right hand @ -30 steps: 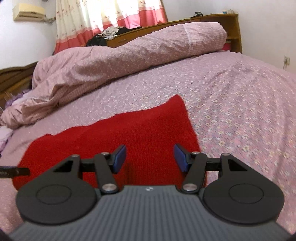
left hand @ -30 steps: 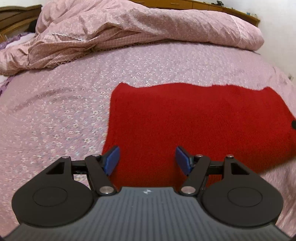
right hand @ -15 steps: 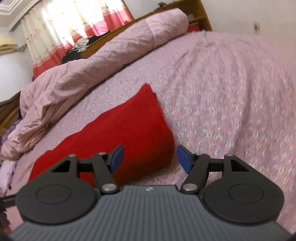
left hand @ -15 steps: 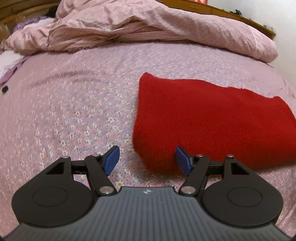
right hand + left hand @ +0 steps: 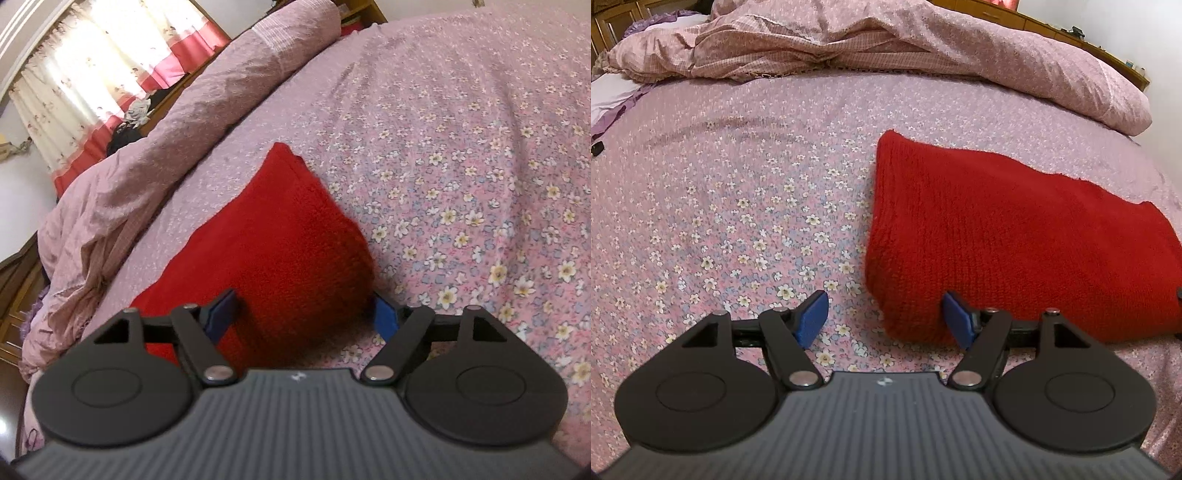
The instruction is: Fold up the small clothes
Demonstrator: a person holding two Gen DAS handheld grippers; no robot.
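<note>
Covering both frames is a pink flower-print bedsheet (image 5: pixel 746 192), flat and lightly creased. In the left wrist view, a small black object (image 5: pixel 596 148) sits at the far left edge and white and purple bedding (image 5: pixel 613 92) lies in the upper left corner. A crumpled pink quilt (image 5: pixel 886 40) runs along the whole top, a wooden headboard (image 5: pixel 1108 55) behind it at upper right. Open sheet fills the left half; a folded red knitted garment (image 5: pixel 1015 236) lies flat across right of centre. The left gripper (image 5: pixel 884 317) has blue pads spread wide, straddling the garment's near left corner, right pad over red knit, left pad over bare sheet; no pinch.

In the right wrist view, a white and red curtain (image 5: pixel 92 77) hangs upper left, dark clutter below it. The quilt (image 5: pixel 184 140) runs diagonally, the garment (image 5: pixel 280 236) sits centre, and bare sheet (image 5: pixel 480 166) fills the right. The right gripper (image 5: pixel 306 319) has just been opening; its pads are apart, the garment's near right corner between them, left pad over the knit, right pad at its edge. Contact can't be confirmed.
</note>
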